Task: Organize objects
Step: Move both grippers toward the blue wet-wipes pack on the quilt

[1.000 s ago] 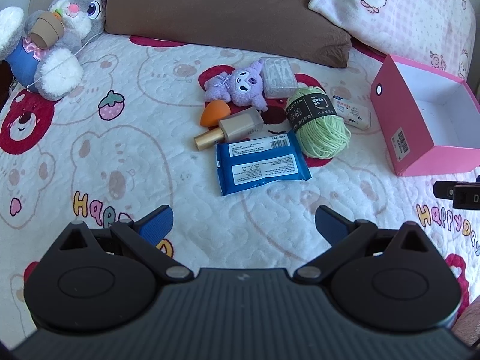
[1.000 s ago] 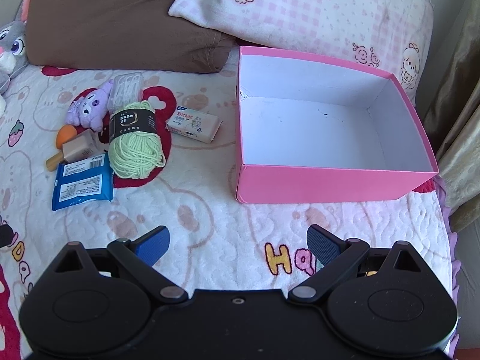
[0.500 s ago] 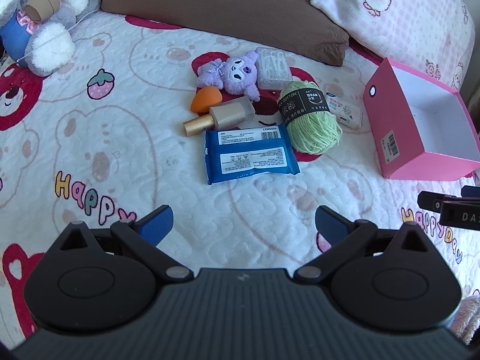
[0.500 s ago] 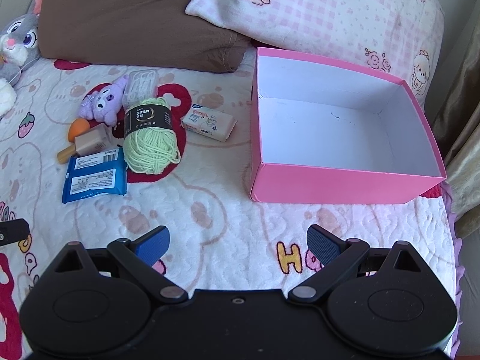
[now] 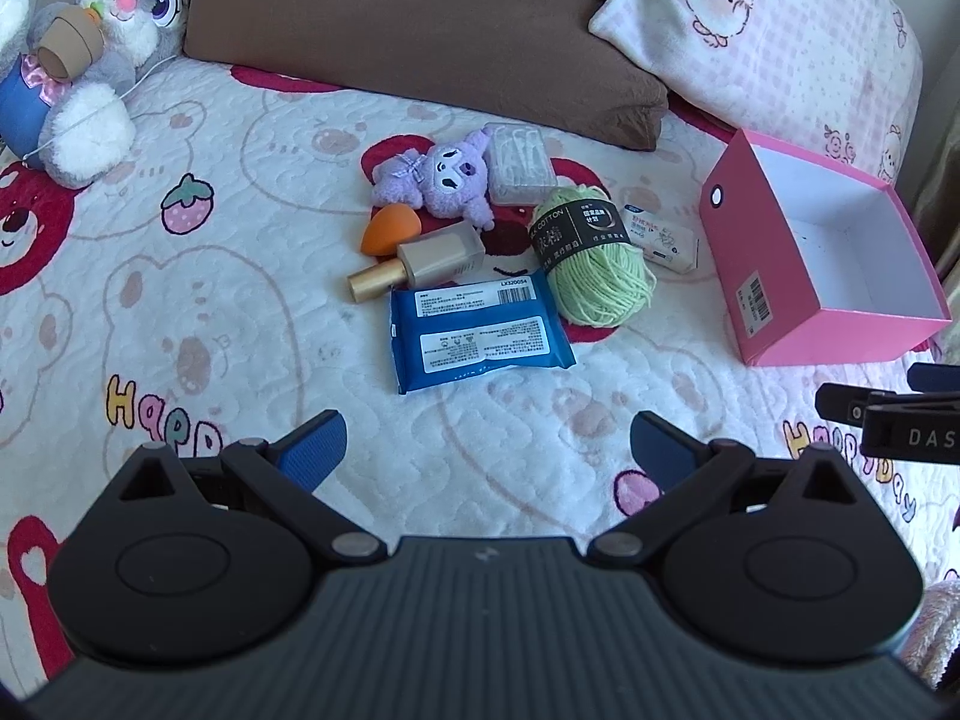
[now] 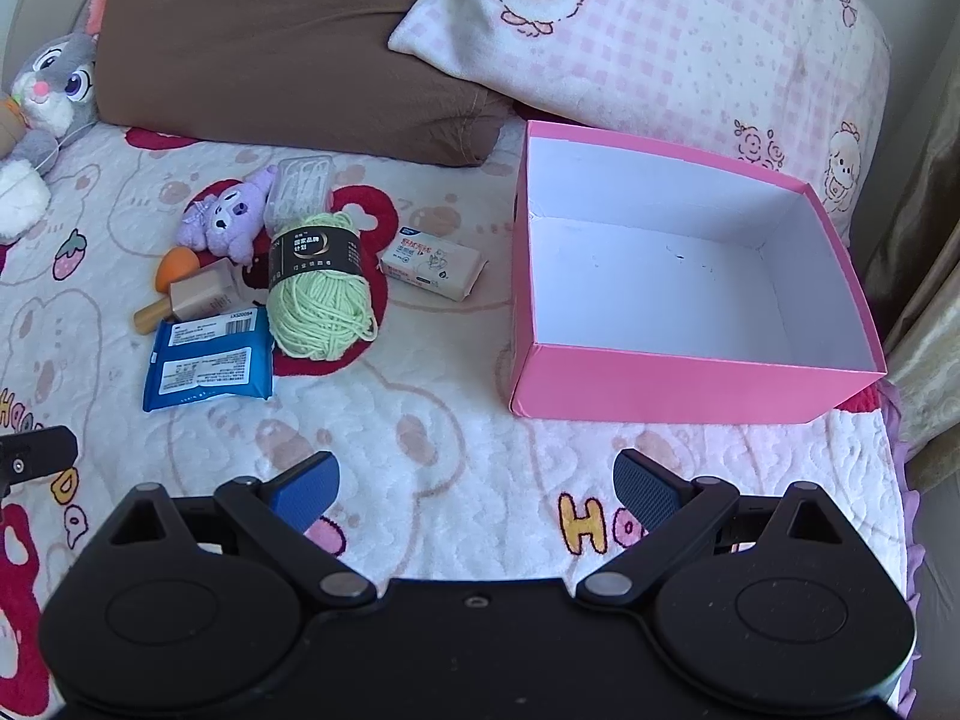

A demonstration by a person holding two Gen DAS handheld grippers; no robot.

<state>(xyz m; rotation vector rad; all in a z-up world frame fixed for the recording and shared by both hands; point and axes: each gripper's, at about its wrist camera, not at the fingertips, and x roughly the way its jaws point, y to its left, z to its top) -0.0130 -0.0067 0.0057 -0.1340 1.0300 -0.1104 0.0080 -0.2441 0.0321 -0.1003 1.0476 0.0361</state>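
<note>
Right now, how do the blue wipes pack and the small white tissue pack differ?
The blue wipes pack is dark blue with white labels and a barcode strip; the white tissue pack is pale with small printing. The blue wipes pack looks larger and flatter. It lies on the side of the green yarn away from the pink box; the tissue pack lies between yarn and box. Both rest flat on the bedspread.

A bed in daylight, dressed in cartoon-print bedding.
A white quilt [image 5: 240, 324] printed with bears covers the bed; a brown pillow [image 5: 420, 18] and pink checked pillow [image 6: 660, 42] lie at its head, a curtain [image 6: 924, 276] along its right edge.
</note>
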